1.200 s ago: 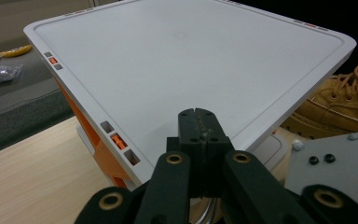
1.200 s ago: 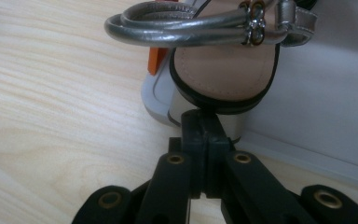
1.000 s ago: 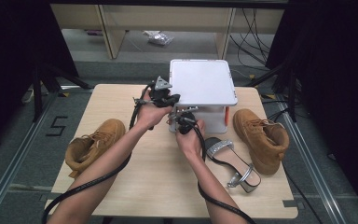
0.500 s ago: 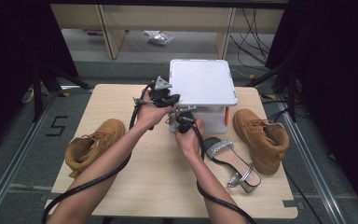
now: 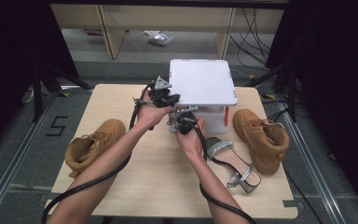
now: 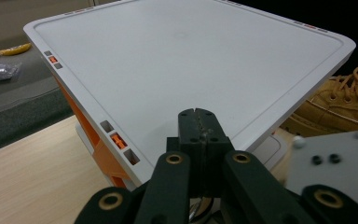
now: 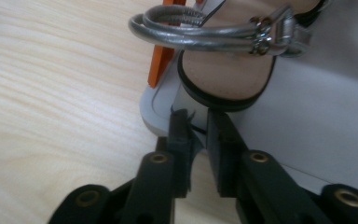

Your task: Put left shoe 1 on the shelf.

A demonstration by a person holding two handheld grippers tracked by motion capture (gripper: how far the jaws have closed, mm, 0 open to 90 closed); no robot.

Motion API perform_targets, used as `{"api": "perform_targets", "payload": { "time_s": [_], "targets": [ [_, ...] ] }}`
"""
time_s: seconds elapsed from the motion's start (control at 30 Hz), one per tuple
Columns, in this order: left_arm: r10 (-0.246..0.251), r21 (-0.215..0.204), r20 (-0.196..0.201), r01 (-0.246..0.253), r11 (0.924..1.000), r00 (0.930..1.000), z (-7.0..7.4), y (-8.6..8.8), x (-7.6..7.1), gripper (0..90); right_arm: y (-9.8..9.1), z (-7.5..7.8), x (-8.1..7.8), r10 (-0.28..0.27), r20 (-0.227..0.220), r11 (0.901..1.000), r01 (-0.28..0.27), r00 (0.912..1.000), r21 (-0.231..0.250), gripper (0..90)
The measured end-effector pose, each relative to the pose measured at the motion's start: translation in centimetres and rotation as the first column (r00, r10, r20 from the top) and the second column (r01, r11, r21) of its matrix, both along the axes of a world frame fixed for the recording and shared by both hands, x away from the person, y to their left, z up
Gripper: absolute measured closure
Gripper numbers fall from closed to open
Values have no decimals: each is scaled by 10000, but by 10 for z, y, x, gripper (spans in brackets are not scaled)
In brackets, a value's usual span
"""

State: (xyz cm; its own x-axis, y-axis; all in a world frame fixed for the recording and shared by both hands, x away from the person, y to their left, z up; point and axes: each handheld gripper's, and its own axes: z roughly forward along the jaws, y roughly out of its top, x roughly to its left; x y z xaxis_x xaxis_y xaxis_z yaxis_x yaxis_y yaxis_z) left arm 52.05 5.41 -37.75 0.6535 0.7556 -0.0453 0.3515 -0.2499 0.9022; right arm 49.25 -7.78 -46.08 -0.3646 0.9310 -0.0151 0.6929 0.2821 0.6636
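Resting on the lower shelf of the white rack (image 5: 203,84), at the table's (image 5: 121,186) far edge, the sandal (image 7: 223,74) looks light, with a stiff sole, best held at its heel edge. The left gripper (image 6: 199,122) is closed, empty. The right gripper's (image 7: 199,122) jaws have just been opening, slightly apart at that edge.

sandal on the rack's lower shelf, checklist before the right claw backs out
1. Right claw let go: ok. Its jaws have just been opening; the sandal sits at the tips, not pinched.
2. Sandal resting on the shelf: ok.
3. Strap clear of the claw: ok.
4. Left claw shut above the rack top: ok; whether it touches, cannot tell.
5. Other sandal free on the table: ok.
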Motion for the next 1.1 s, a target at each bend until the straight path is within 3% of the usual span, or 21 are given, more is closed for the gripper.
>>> {"api": "perform_targets", "payload": {
  "time_s": [0.27,0.4,0.43,0.6,0.77,0.83,1.1],
  "targets": [
    [14,17,5,-14,10000,10000,0,0,0,897,-16,15,-16,-6,-199,9997,11,9998,241,671],
    [74,-162,-89,-76,9998,9999,0,2,1,868,-31,20,-24,146,-589,9986,-115,9982,518,579],
    [35,-49,-114,-36,10000,9999,0,3,1,864,-33,21,-26,193,-709,9983,-152,9973,566,558],
    [138,-158,-105,-140,9998,9998,0,1,0,833,-51,28,-37,515,-1060,9981,-478,9930,377,474],
    [86,7,-71,-86,10000,9999,0,1,0,837,-69,34,-49,619,-1272,9971,-556,9899,522,422],
    [158,-183,-95,-159,9997,9998,0,0,0,844,-80,38,-56,662,-1325,9970,-602,9890,487,411],
    [95,-231,-77,-96,9997,9999,-1,-2,0,896,-117,48,-75,352,-1404,9979,-273,9895,579,391]
  ]
}}
